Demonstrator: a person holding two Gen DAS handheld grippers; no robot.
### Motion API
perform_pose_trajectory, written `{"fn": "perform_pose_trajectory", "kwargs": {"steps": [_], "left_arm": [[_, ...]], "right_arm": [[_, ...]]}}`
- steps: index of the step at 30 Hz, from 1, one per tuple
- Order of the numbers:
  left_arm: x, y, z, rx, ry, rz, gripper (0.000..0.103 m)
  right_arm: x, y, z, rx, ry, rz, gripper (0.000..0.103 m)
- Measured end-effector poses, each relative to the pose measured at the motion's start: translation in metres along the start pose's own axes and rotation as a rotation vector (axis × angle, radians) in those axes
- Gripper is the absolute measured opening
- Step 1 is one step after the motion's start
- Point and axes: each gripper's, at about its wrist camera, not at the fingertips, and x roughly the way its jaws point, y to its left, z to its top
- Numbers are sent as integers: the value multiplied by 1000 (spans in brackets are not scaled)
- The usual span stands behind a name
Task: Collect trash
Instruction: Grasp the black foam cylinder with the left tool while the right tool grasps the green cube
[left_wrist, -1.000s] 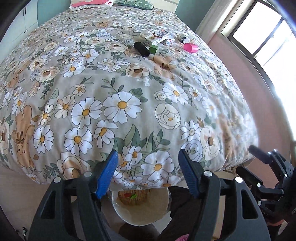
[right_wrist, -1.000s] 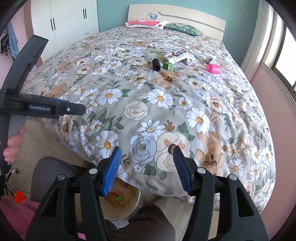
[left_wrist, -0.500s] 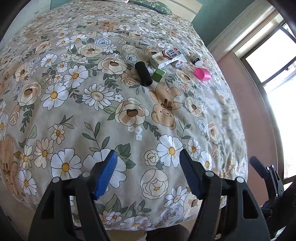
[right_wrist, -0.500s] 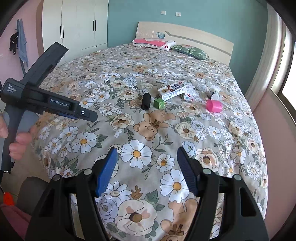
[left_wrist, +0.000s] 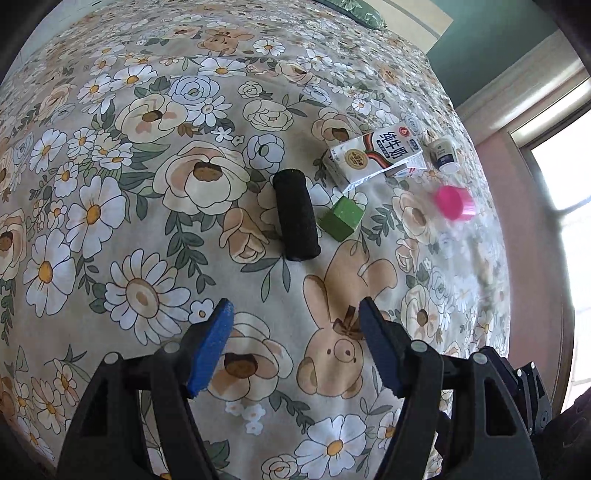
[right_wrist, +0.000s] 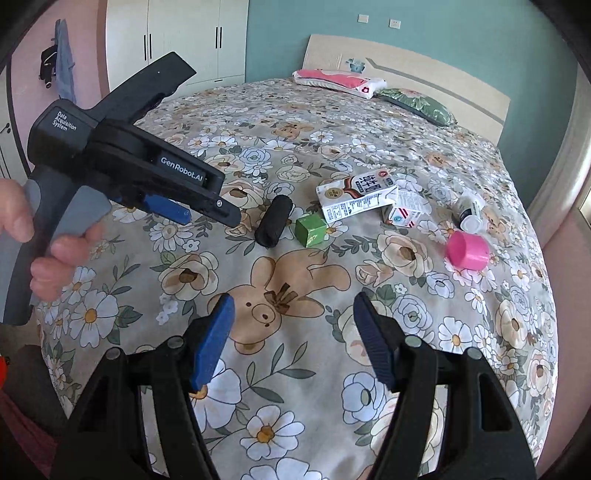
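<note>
On the bed with the floral quilt (left_wrist: 110, 229): black fabric-covered cylinder (left_wrist: 295, 214) lying just beside a green cube (left_wrist: 341, 218), white milk carton (left_wrist: 375, 153) behind them, small crumpled white carton (right_wrist: 404, 210), small white bottle (left_wrist: 445, 151) and pink plastic cup (left_wrist: 453, 203) to the right. Left gripper (left_wrist: 295, 343): jaws apart, empty, above quilt short of the cylinder. Right gripper (right_wrist: 291, 332): jaws apart, empty.

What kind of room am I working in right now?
A bedroom, almost certainly: a bed with a floral duvet, a wooden headboard with pillows against it, and a white wardrobe along the wall.
</note>
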Motion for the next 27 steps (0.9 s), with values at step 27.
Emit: {"fn": "perform_pose_trajectory", "kwargs": {"steps": [27], "left_arm": [[101,-5,78,-7,5,93,53]], "right_arm": [[191,-52,64,50,103,193,67]]}}
